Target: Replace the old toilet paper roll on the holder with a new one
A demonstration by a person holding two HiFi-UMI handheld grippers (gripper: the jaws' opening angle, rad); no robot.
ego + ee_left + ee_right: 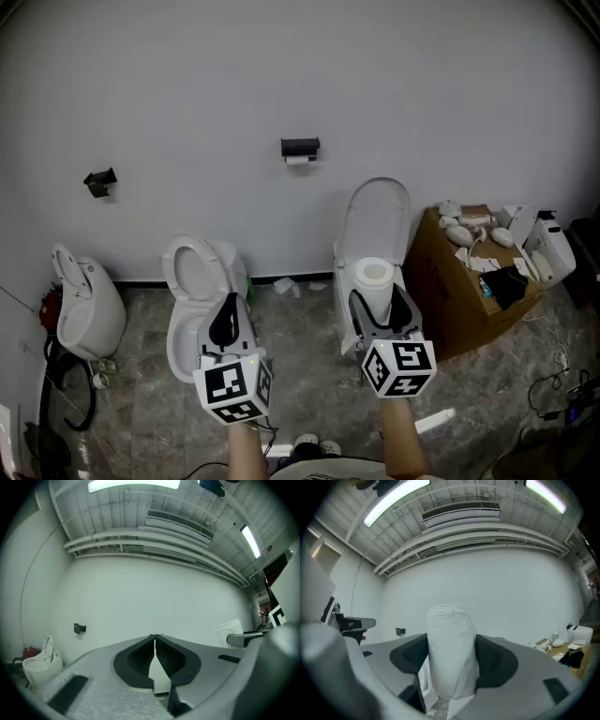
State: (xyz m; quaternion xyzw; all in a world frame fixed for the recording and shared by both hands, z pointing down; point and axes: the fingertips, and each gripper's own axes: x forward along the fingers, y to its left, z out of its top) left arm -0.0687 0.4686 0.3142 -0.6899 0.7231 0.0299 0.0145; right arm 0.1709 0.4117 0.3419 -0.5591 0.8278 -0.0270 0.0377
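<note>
My right gripper (378, 302) has its jaws clamped on the new roll (451, 651), which stands upright between them. The left gripper (154, 644) has its jaws together, with nothing in them. The holder (300, 146) with the old roll (298, 160) is on the wall, well apart from both. I think I should go closer first, hold the soft paper gently, and use the left gripper to take off the old roll.
</note>
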